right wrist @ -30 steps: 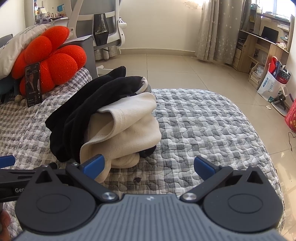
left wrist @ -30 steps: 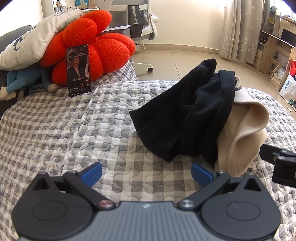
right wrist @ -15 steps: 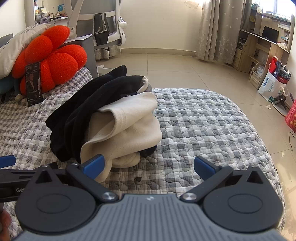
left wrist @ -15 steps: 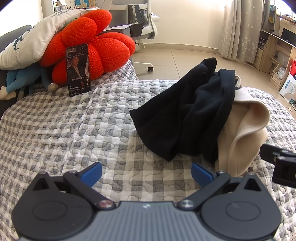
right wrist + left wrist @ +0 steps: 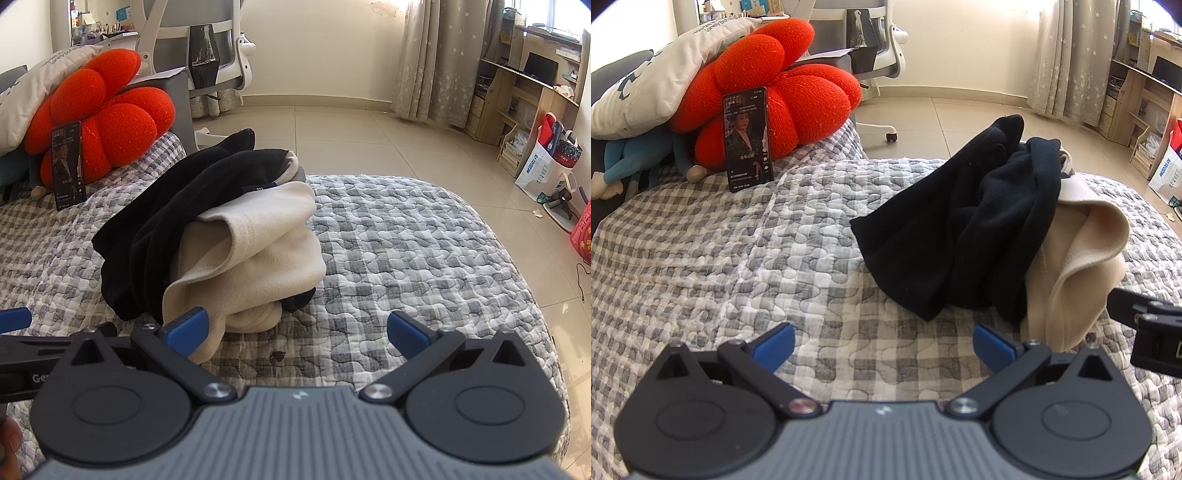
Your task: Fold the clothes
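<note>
two sets of tongs, left (image 5: 883,341) and right (image 5: 297,330), hang spread and empty before a black garment (image 5: 960,236) heaped on a cream one (image 5: 255,254) on the bed (image 5: 738,258), best peeled off by its loose edge first.

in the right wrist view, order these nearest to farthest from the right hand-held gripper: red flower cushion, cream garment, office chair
1. cream garment, just ahead of the right hand-held gripper, toward its left finger
2. red flower cushion, far left on the bed
3. office chair, behind the bed, upper left
</note>
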Motion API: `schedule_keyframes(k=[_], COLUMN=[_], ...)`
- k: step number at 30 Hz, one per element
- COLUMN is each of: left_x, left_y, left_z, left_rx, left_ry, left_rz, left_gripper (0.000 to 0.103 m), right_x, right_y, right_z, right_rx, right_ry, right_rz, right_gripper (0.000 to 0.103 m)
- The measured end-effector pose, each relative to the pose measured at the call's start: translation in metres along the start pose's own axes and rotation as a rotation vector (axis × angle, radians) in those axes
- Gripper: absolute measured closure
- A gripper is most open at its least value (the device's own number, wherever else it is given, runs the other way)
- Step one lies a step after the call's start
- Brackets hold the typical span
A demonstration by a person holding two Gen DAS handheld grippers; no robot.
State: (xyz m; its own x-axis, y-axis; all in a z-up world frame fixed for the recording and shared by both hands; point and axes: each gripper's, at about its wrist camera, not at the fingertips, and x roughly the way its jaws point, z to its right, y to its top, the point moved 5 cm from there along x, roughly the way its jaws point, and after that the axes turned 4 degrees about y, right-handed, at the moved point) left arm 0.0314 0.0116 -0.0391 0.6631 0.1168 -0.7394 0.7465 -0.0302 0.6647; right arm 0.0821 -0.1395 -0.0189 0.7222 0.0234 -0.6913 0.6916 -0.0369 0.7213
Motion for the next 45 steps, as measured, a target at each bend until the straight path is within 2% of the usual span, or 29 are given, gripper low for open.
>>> schedule_keyframes(k=[45], left_x=[0.0001], left_y=[-0.0005], left_z=[-0.0010], left_rx=[-0.001], left_ry=[0.004], left_rz=[-0.004], left_gripper=[0.000], right_x=[0.0015], right_y=[-0.0015], right_z=[-0.0030], right_rx=[-0.010], right_ry=[0.006], right_rz=[-0.009], right_gripper=[0.000])
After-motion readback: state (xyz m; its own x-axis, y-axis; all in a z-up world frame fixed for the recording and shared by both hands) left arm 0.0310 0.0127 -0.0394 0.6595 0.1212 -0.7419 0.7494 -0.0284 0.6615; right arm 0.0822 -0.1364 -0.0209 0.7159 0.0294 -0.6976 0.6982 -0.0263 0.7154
